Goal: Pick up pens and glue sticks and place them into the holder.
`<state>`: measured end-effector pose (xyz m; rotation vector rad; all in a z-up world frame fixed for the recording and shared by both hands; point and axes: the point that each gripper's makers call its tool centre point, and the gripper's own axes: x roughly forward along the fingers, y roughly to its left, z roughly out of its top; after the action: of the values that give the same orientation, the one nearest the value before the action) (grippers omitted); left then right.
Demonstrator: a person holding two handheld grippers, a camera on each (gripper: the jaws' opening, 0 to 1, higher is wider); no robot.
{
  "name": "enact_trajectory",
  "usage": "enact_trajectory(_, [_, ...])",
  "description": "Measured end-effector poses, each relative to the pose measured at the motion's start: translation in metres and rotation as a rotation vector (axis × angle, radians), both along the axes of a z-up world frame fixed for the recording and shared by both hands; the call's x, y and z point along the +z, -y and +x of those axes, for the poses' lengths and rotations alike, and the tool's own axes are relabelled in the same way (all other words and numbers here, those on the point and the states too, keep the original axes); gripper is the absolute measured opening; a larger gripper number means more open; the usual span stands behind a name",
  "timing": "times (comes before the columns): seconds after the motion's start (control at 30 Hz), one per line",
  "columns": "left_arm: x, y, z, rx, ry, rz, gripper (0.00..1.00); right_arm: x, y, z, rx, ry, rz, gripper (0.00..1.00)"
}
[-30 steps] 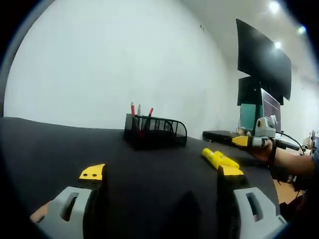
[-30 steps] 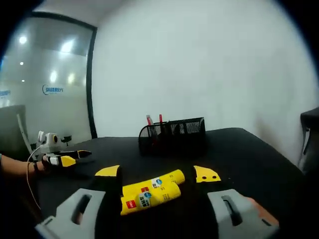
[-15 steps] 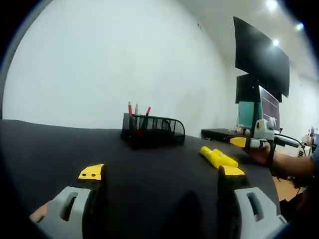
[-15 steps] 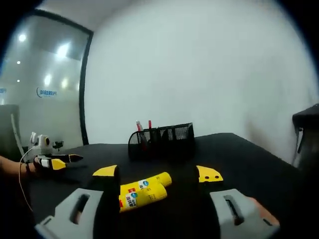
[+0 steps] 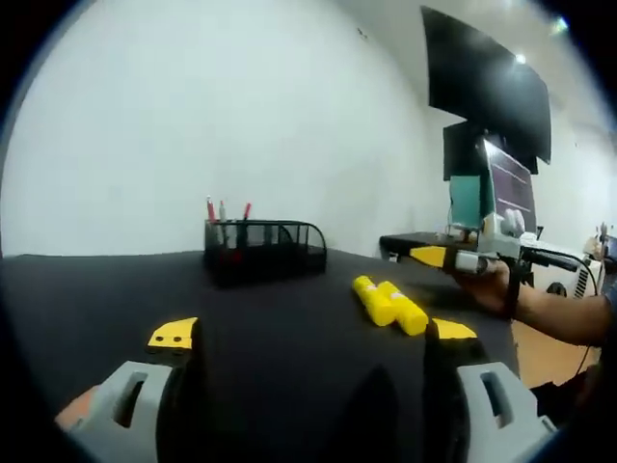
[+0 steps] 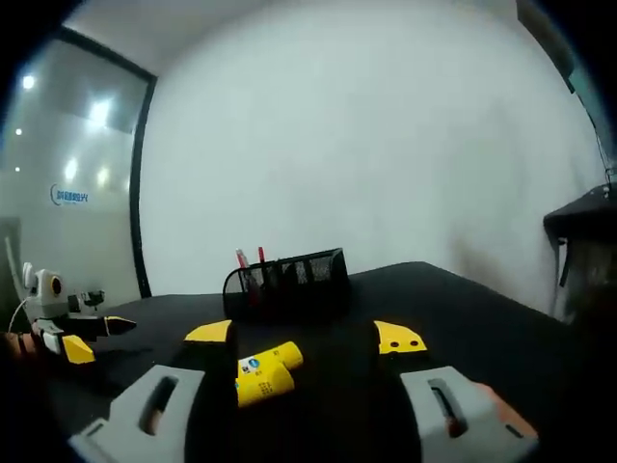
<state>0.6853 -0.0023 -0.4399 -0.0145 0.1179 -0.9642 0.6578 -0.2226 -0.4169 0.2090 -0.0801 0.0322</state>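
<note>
— What is seen, from the biggest thing down?

— A black table (image 5: 289, 328) is laid before a white wall (image 6: 366, 154). Near its far edge a black mesh holder (image 5: 263, 249) is stood, with pens (image 5: 227, 210) upright in one end. Two yellow glue sticks (image 5: 388, 304) are laid side by side, well short of it.

— And the grippers?

— The left gripper (image 5: 310, 333) and right gripper (image 6: 305, 336) are held wide open above the table; nothing is gripped.

You've got the holder (image 5: 264, 249) standing on the table (image 5: 289, 338), pens (image 5: 220, 211) upright in its left end. The glue sticks (image 5: 388, 303) lie side by side before it, off to its right.
</note>
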Motion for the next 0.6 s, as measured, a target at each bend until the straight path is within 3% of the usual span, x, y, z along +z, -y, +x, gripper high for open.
enact_trajectory(0.13, [-0.007, 0.016, -0.01, 0.021, -0.019, 0.037, 0.9, 0.001, 0.003, 0.0, -0.005, 0.006, 0.016, 0.51])
enact_trajectory(0.23, [-0.007, 0.026, -0.019, 0.047, -0.086, -0.003, 0.88, 0.0, 0.004, 0.0, -0.008, 0.007, 0.021, 0.49])
enact_trajectory(0.37, [0.002, 0.037, -0.028, 0.073, -0.078, -0.045, 0.85, 0.001, 0.006, 0.0, -0.01, 0.013, 0.033, 0.49])
enact_trajectory(0.6, [-0.007, 0.063, -0.034, 0.051, -0.085, -0.016, 0.77, 0.002, 0.007, -0.001, -0.01, 0.02, 0.051, 0.48])
